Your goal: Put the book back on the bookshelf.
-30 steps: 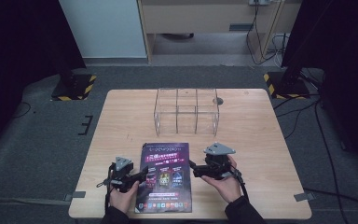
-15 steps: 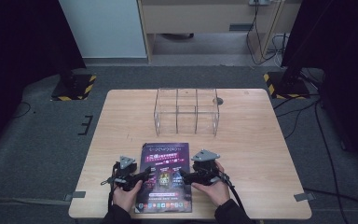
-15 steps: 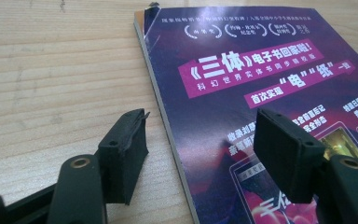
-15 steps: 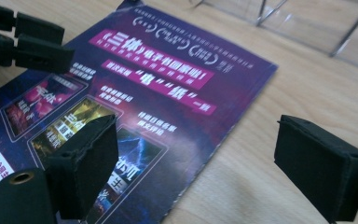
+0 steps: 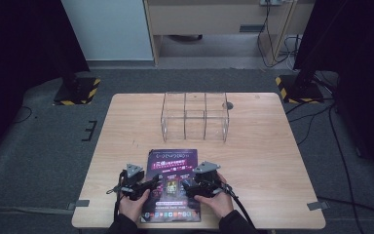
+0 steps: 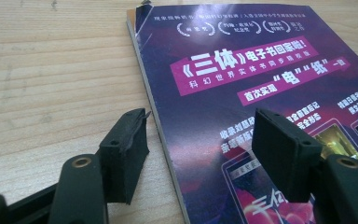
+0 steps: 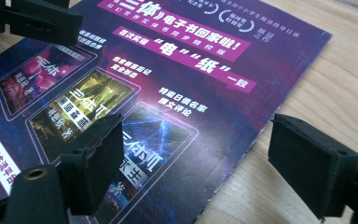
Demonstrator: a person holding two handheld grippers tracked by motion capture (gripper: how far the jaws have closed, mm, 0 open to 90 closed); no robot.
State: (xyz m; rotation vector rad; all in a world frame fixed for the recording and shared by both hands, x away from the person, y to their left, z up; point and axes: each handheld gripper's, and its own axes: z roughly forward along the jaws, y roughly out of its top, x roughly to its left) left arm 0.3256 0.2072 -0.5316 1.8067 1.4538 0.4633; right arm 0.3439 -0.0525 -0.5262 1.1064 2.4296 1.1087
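Book lay flat on tabletop, between both grippers. Left gripper fingers part open, just closing, straddled spine edge, nothing pinched. Right gripper fingers wide, just closing, straddled opposite edge, empty. Advice: slide lower finger under edge before closing; grip both sides evenly.

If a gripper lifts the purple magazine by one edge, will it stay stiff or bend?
The magazine looks thin and lies flat, so it would probably sag. Its glossy cover may slip between pads. Its low edge on the table seems hard to get under.
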